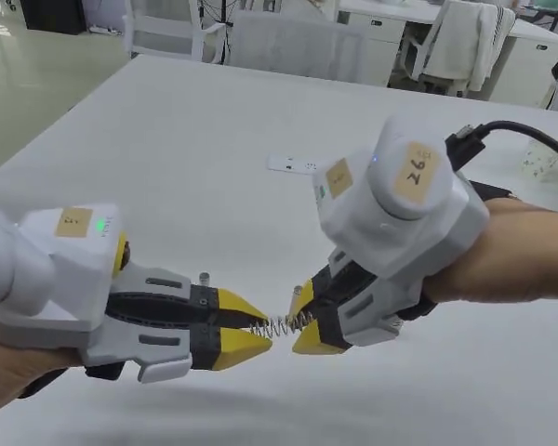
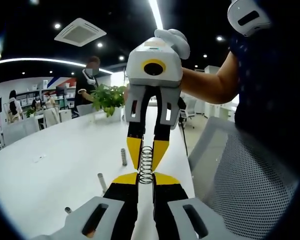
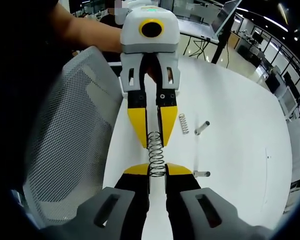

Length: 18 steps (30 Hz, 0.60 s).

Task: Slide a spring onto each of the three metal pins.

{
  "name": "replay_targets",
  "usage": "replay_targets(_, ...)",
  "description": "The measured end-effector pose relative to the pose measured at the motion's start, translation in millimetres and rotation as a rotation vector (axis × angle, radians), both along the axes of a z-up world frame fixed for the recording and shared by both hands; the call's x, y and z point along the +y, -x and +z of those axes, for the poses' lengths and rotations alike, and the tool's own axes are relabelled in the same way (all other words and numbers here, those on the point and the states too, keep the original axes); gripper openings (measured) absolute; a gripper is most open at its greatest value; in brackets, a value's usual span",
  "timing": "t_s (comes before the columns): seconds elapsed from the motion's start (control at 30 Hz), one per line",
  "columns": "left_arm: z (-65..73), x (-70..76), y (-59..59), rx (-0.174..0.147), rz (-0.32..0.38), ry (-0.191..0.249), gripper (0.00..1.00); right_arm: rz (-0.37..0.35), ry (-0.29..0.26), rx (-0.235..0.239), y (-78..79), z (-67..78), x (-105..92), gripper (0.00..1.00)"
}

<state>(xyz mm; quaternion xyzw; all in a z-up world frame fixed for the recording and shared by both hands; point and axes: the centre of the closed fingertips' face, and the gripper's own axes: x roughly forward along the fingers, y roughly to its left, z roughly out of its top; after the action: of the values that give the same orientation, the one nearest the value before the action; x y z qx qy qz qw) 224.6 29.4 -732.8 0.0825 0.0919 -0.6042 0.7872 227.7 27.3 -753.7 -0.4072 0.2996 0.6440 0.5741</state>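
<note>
A small steel spring [image 1: 279, 324] hangs in the air above the white table [image 1: 214, 139], stretched between both grippers. My left gripper [image 1: 253, 332] comes in from the left and is shut on one end. My right gripper [image 1: 302, 322] faces it, shut on the other end. In the left gripper view the spring [image 2: 146, 163] runs from my own jaws [image 2: 146, 178] up to the right gripper [image 2: 146, 154]. In the right gripper view the spring [image 3: 155, 152] joins my own jaws [image 3: 157, 170] to the left gripper [image 3: 153, 138]. Whether a pin sits inside the spring is hidden.
On the table beyond the grippers are a loose spring [image 3: 182, 123] and two metal pins [image 3: 202, 127] [image 3: 201, 174]. One pin [image 1: 205, 277] peeks over the left gripper. A small white strip [image 1: 291, 165] lies mid-table. A mesh chair [image 3: 70, 125] stands close to the table edge.
</note>
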Motion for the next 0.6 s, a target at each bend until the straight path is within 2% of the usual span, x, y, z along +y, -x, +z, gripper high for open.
replay_targets(0.6,-6.4,-3.9,3.8,-0.019,-0.023,-0.039,0.02,0.024,-0.019,0.014,8.9,14.3,10.3,0.09)
